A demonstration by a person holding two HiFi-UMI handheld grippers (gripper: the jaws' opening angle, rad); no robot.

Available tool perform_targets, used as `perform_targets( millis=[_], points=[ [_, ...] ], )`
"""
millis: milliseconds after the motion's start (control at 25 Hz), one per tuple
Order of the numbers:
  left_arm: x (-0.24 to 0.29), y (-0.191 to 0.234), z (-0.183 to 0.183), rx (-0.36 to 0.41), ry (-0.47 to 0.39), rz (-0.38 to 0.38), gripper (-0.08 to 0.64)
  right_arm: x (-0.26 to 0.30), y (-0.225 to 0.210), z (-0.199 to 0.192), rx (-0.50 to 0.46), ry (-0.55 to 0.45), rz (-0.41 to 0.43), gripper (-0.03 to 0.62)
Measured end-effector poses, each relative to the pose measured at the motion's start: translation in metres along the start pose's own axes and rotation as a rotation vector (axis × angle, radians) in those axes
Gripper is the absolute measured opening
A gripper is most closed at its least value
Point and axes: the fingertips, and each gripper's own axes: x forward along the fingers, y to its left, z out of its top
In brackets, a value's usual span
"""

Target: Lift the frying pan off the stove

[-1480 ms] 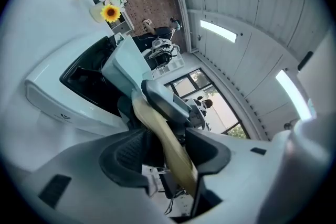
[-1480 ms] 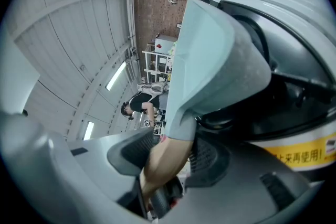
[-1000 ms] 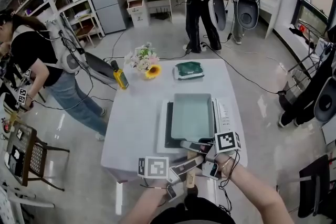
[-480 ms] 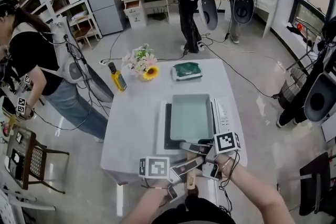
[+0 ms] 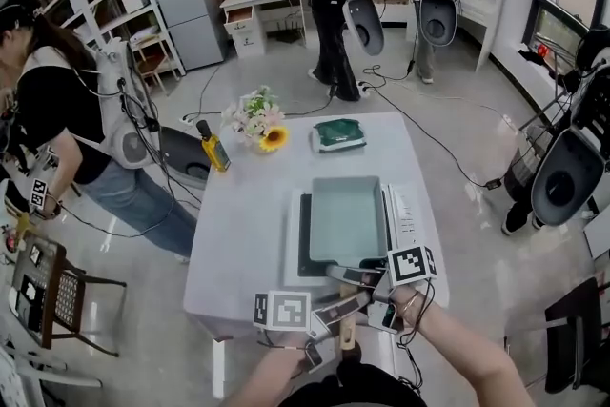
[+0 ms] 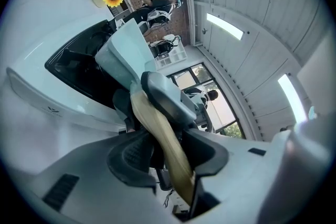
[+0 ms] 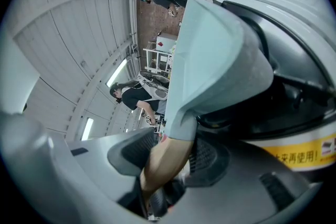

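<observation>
A pale teal rectangular frying pan [image 5: 348,216] sits on the black top of a white stove [image 5: 294,243] near the table's front edge. Its wooden handle [image 5: 347,329] points toward me. My left gripper [image 5: 345,305] reaches in from the left; its jaws have just been closing, and the handle [image 6: 163,139] now lies between its pads, which touch it. My right gripper [image 5: 355,276] comes from the right, shut on the handle [image 7: 165,160] close to the pan's body [image 7: 210,60]. The pan [image 6: 126,55] rests on the stove [image 6: 68,107].
On the white table [image 5: 238,234] stand a flower vase [image 5: 257,114], a yellow bottle [image 5: 212,148] and a folded green cloth [image 5: 338,133]. A white ribbed strip [image 5: 405,210] lies right of the stove. A person [image 5: 57,110] stands at the left, and two more at the back.
The two people at the back have stepped to the left. Both grippers and the pan stay where they were.
</observation>
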Motion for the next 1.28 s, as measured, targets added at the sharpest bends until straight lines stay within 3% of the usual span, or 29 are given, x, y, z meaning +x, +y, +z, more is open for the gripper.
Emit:
perform_targets(
  millis=[600,1280],
  points=[
    [-0.003,-0.007,-0.006,0.047,0.0,-0.001,0.167,-0.003,0.009,-0.006,-0.04,-0.009,0.007,0.184],
    [-0.009,-0.04,0.014,0.253,-0.042,-0.039,0.167,-0.006,0.061,0.017,-0.254,-0.045,0.038,0.184]
  ],
)
